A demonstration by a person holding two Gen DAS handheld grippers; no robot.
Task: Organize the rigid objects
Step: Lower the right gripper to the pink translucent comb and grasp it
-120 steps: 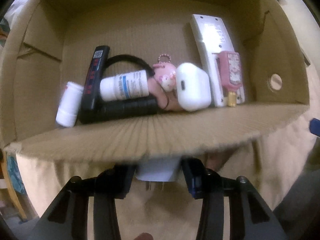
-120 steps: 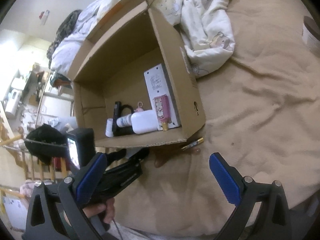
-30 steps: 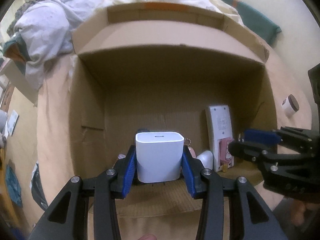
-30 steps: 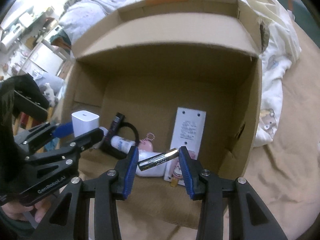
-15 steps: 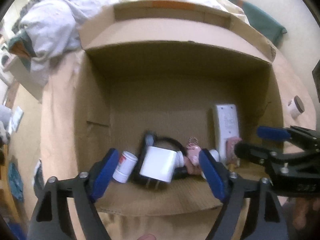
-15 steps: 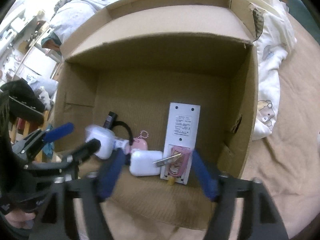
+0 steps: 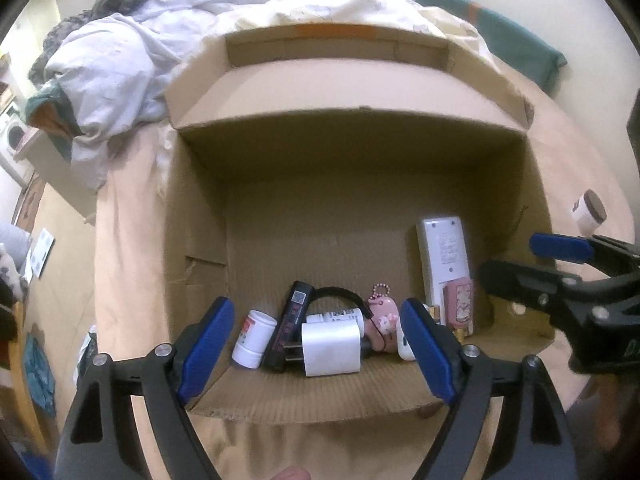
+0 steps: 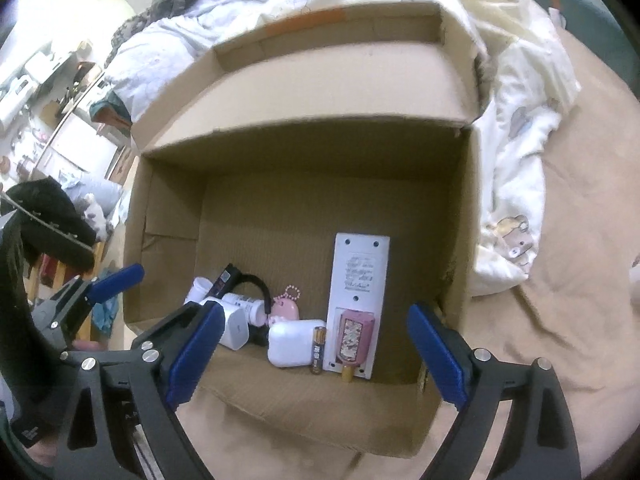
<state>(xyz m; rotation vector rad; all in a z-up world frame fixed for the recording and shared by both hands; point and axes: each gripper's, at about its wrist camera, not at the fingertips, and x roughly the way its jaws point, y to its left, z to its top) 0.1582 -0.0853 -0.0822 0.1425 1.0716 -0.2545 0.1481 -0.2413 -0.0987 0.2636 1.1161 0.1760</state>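
Left wrist view: the left gripper [image 7: 318,344] is spread wide with nothing between its blue pads, poised over the near edge of the cardboard box [image 7: 200,208]. The white charger [image 7: 331,349] lies on the box floor at 6 o'clock, prongs pointing toward 9 o'clock, touching the black device [image 7: 290,326]. A white pill bottle [image 7: 254,338] sits at 8 o'clock of it, a pink keychain [image 7: 383,322] at 2 o'clock, and the white remote [image 7: 443,258] further toward 2 o'clock. The right gripper [image 7: 568,276] enters at 3 o'clock.

Right wrist view: the right gripper [image 8: 314,350] is also wide open and empty. The battery [image 8: 318,350] lies on the box floor between the white earbud case [image 8: 290,343] and the remote [image 8: 360,280], close against both. A pink case [image 8: 354,338] rests on the remote's near end. The left gripper [image 8: 96,292] shows at 9 o'clock.
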